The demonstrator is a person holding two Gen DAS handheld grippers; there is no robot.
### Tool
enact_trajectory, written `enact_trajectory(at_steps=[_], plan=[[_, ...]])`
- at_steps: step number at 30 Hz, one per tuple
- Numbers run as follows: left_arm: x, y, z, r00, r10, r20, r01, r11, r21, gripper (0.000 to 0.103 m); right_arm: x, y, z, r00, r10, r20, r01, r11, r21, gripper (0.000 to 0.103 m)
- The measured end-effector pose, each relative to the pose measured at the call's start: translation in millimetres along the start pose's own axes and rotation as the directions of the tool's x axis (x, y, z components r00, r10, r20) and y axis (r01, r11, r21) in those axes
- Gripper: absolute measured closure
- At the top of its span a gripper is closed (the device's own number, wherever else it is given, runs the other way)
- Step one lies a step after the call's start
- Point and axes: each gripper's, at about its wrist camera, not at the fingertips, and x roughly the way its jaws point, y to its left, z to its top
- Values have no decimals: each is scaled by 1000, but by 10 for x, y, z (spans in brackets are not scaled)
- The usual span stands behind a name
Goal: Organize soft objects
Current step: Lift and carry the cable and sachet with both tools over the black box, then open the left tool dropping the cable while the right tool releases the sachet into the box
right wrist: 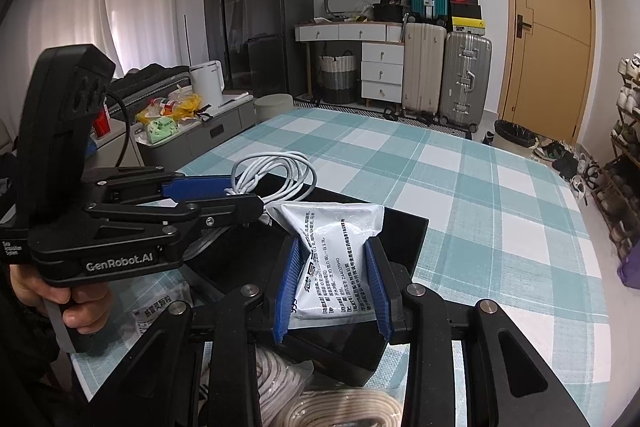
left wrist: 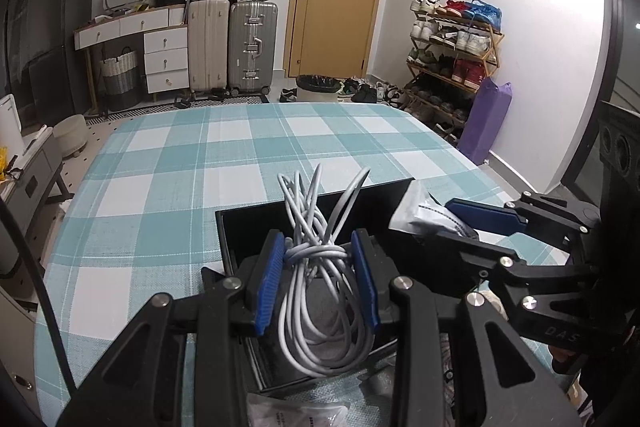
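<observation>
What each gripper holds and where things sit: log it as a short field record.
left gripper: shut on the bundled gray cable, over the black box
right gripper: shut on the white foil packet, over the same box
surface: teal-and-white checked tablecloth
waiting items: beige coiled cord and another printed packet at the near edge
box contents: cannot tell

Left gripper [left wrist: 319, 279]: black plastic linkage arms, silver round screws, ribbed blue finger pads [left wrist: 269, 281]. Right gripper [right wrist: 332, 289]: identical build. The left handle bears white "GenRobot.AI" lettering; a bare-skinned hand [right wrist: 70, 301]; black cable [right wrist: 124, 131].
</observation>
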Motion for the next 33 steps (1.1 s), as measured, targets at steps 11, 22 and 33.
enact_trajectory(at_steps=[11,22,33], plan=[[1,-32,-6,1000,-13,-17,14,1000,26,70,31,-3,10,1000,-15,-7,14,1000,-11,70],[54,-14,-29,998,28,-48,-27,1000,15,42,60,28,16,999,-38,-12,37,997,-67,53],[-226,122,-149,996,87,2,-86,996,-36,0,-243,-68,-98,997,-81,2,81,997,-5,1]])
